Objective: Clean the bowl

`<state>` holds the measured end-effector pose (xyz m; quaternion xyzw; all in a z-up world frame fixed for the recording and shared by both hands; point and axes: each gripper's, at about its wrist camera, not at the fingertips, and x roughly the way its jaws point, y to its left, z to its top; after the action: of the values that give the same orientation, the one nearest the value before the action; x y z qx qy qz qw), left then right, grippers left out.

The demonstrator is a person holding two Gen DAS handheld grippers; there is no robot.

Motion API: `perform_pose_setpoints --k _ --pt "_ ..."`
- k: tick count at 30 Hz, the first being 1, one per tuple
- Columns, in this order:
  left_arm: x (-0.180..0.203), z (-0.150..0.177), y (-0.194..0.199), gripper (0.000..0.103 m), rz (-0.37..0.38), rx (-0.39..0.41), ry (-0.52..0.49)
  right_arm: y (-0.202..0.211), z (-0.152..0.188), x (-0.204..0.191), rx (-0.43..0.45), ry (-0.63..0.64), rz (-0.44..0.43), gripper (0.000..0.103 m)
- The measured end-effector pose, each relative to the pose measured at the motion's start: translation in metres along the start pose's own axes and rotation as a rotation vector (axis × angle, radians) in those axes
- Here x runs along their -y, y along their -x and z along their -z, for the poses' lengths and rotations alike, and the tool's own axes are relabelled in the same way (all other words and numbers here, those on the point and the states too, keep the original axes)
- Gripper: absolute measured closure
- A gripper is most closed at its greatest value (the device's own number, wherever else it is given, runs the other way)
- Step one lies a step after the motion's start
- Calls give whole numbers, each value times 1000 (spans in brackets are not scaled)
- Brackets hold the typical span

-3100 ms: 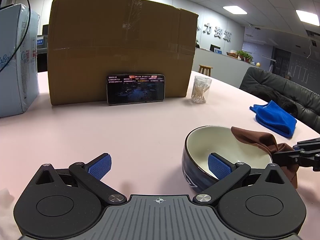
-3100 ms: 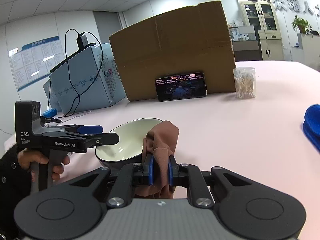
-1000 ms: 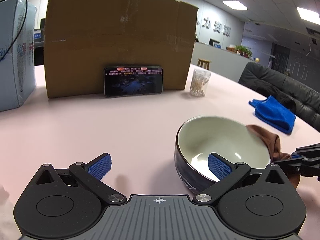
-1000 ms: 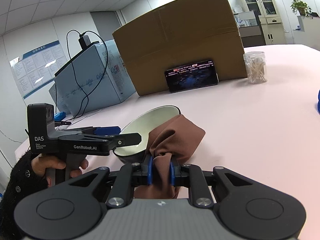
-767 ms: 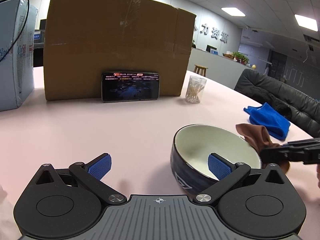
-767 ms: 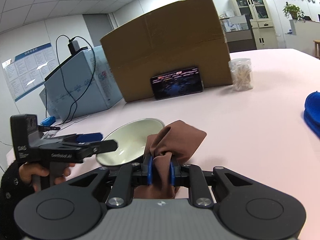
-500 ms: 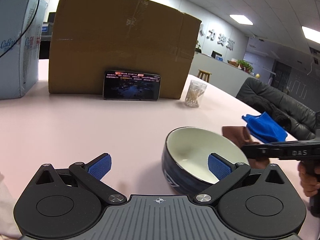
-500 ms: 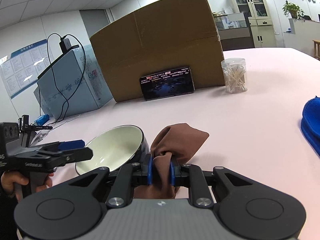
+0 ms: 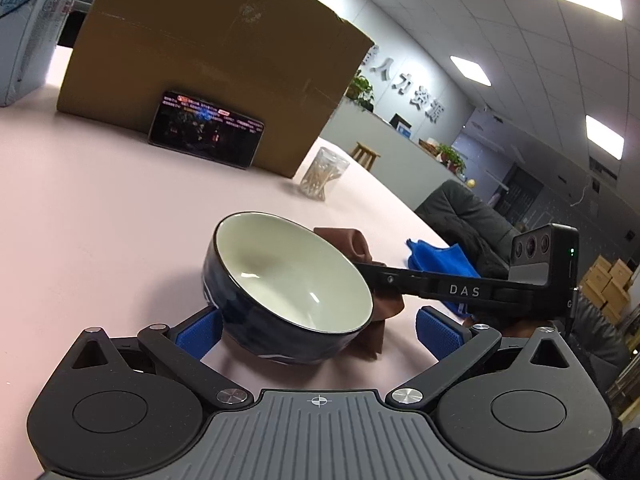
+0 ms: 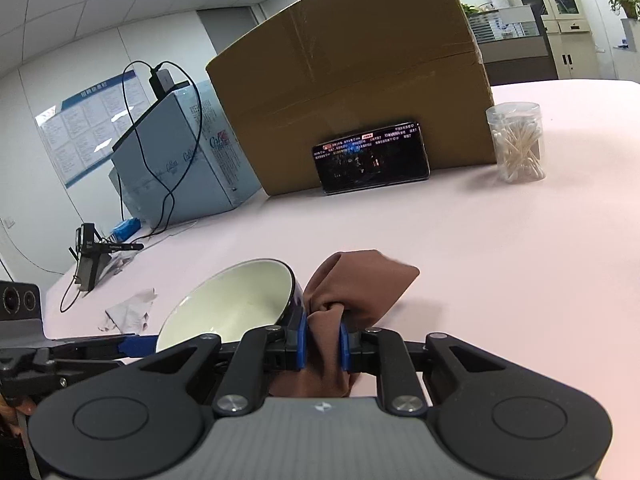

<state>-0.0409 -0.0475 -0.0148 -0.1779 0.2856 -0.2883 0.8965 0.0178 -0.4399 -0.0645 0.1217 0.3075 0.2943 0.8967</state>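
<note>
A dark blue bowl (image 9: 288, 280) with a cream inside stands on the pink table (image 9: 100, 220). My left gripper (image 9: 316, 330) is open, its blue pads on either side of the bowl's near wall, apart from it. My right gripper (image 10: 322, 338) is shut on a brown cloth (image 10: 360, 284), which bunches up against the bowl's outer side (image 10: 228, 304). In the left wrist view the cloth (image 9: 352, 240) shows behind the bowl, with the right gripper's black arm (image 9: 460, 290) reaching in from the right.
A large cardboard box (image 9: 208, 80) stands at the back with a lit phone (image 9: 206, 128) leaning on it. A clear jar of cotton swabs (image 10: 518, 142) is to its right. A blue cloth (image 9: 440, 256) lies at the table's right edge. A light-blue box (image 10: 180, 160) and crumpled paper (image 10: 128, 310) are left.
My left gripper has shifted so the bowl now sits between its pads and the view has tilted. The brown cloth has come out of the bowl and now rests against its outer side.
</note>
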Motion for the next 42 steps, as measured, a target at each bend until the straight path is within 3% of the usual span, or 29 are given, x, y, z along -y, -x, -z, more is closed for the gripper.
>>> perform_pose_setpoints --k 15,17,20,23,24,26,29,34,42 --pt "-15 -23 -15 0 -29 -46 -84 14 19 -19 -12 36 -75 85" --pt "-14 -27 -13 0 -81 -18 -158 13 20 -20 -16 37 -84 85" --pt "-17 -34 -15 0 -230 17 -226 13 21 -19 -16 28 -89 85" --pt "-24 -38 -24 1 -268 -1 -215 14 22 -18 -15 23 -93 85" --pt "-25 -38 -26 3 -271 -8 -220 14 23 -18 -13 22 -94 85" --pt "-27 -37 -32 20 -274 -27 -230 15 24 -18 -11 20 -99 85" --pt "-26 -38 -34 36 -255 -34 -241 18 25 -17 -5 19 -111 84" --pt "-18 -42 -37 63 -179 -47 -280 21 27 -19 6 25 -137 84" --pt "-17 -33 -39 66 -139 -39 -295 20 30 -27 -6 61 -201 84"
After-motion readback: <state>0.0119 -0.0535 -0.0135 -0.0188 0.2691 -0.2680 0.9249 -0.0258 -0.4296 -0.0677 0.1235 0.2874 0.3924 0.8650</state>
